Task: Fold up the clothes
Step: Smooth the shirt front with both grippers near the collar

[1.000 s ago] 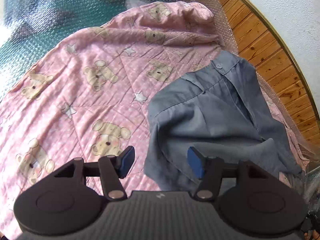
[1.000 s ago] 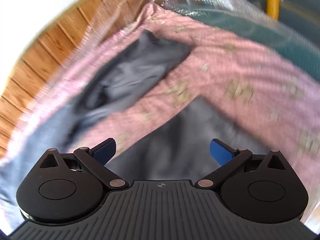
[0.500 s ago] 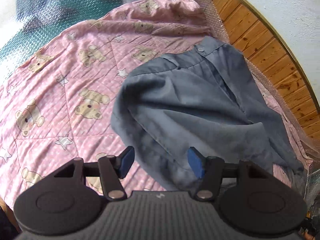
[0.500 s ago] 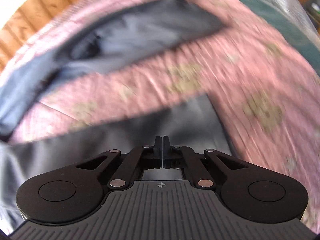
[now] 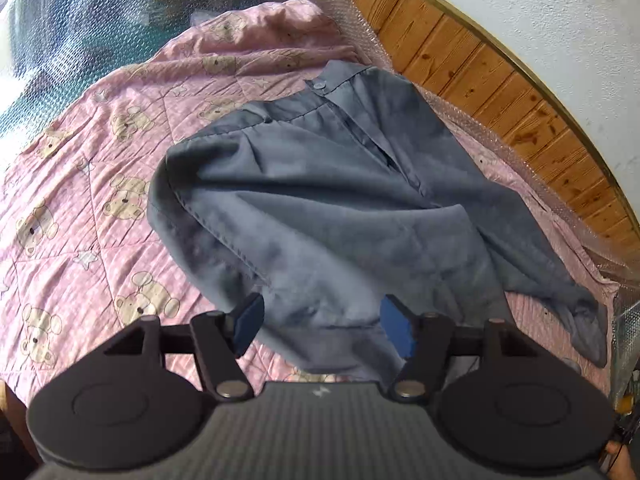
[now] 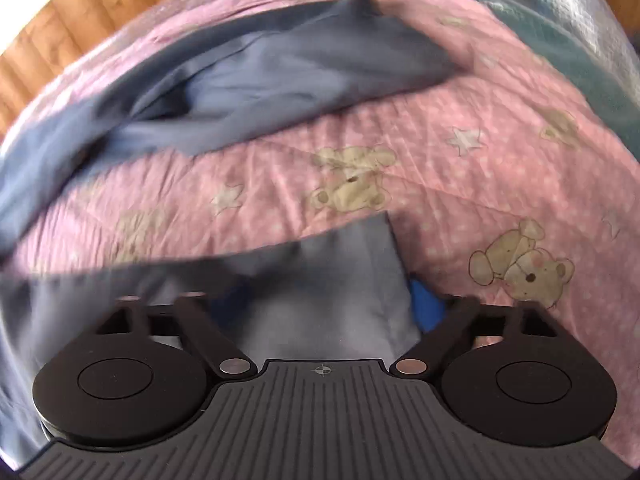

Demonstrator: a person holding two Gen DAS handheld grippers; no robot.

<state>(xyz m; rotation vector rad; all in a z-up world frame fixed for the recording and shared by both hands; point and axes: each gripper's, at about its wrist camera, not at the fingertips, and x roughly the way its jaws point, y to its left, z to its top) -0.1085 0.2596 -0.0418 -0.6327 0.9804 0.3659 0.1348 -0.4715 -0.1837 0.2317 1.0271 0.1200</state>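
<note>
Lying: grey trousers (image 5: 332, 200) crumpled on pink teddy-bear quilt (image 5: 92, 168), toward the quilt's far-right side near the wood panelling (image 5: 500, 80); waistband w/ button at far end, one leg trailing to the right edge.
Left gripper (image 5: 320, 326): fingers wide apart, blue pads (image 5: 248, 320) showing, hanging over the near hem of the trousers; nothing pinched, can't tell if pads touch cloth.
Right gripper (image 6: 328, 304): fingers spread, a flap of grey cloth lying betw. them and covering the left pad; right blue pad (image 6: 426, 306) partly visible just beside the cloth edge. Not clamped on it.
Trousers, right view: blurry; main bulk (image 6: 240, 88) across the far part of the quilt (image 6: 460, 184), near flap up by the fingers, pink strip betw. the two.
Surroundings: bubble wrap (image 5: 80, 24) over teal surface past the quilt's far-left edge; white wall (image 5: 540, 4) above the panelling.
Blur: right view smeared esp. left side, detail there unreadable.
</note>
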